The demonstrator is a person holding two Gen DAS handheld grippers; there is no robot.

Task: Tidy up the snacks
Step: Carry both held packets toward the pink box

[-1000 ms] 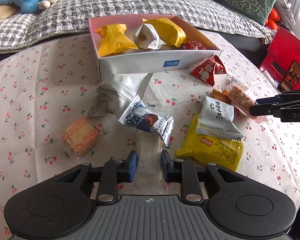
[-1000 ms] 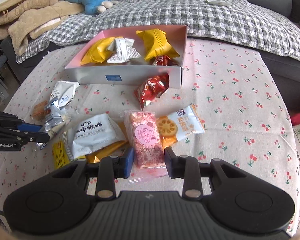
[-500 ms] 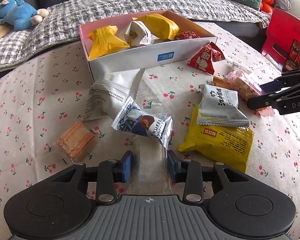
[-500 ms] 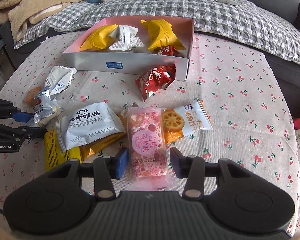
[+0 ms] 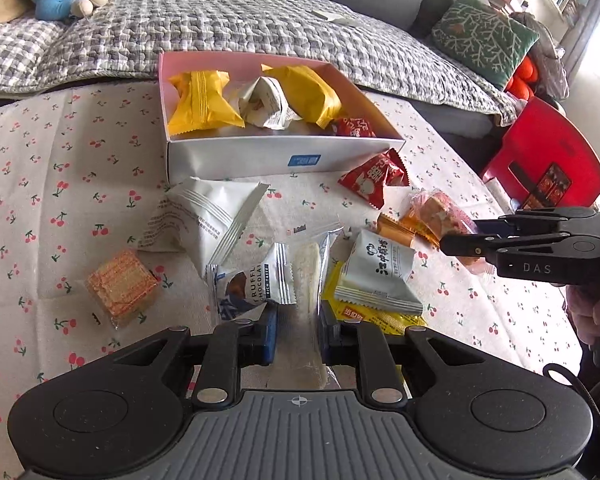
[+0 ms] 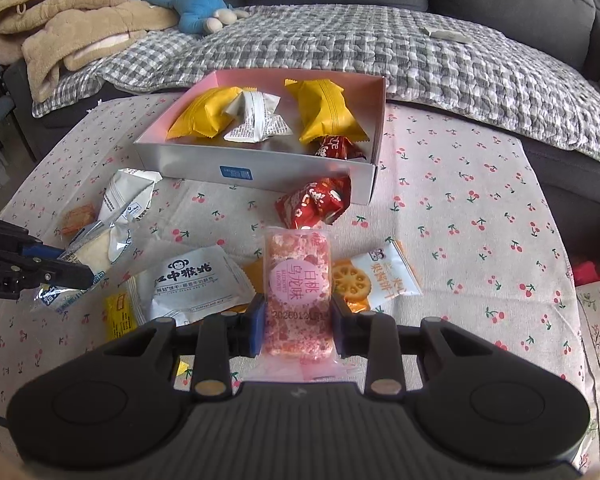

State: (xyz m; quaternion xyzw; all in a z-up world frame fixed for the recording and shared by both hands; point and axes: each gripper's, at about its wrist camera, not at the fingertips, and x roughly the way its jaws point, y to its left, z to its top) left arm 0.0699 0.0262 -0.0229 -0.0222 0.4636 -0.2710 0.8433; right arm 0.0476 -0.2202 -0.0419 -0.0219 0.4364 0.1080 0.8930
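A pink-lined white box (image 5: 260, 160) (image 6: 260, 164) holds two yellow packs, a white pack and a red pack. My left gripper (image 5: 298, 330) is shut on a clear-wrapped pale cracker bar (image 5: 308, 280), lifted just above the table; it shows at the left of the right wrist view (image 6: 88, 254). My right gripper (image 6: 298, 326) is shut on a pink peach snack pack (image 6: 298, 284), seen from the side in the left wrist view (image 5: 440, 216). Loose snacks lie around: a truffle pack (image 5: 256, 284), a monkey-logo white pack (image 6: 192, 280), a red pack (image 6: 316, 200).
A cherry-print tablecloth (image 6: 460, 200) covers the table. An orange wafer square (image 5: 120, 288), a white pouch (image 5: 208, 216), a yellow pack (image 5: 376, 312) and a lotus-root crisp pack (image 6: 384, 276) lie on it. A sofa with a grey quilt (image 5: 260, 32) is behind. A red chair (image 5: 548, 160) stands right.
Both grippers have closed on their snacks and lifted them: the left on the cracker bar, the right on the pink pack. The views have risen and tilted toward the box.
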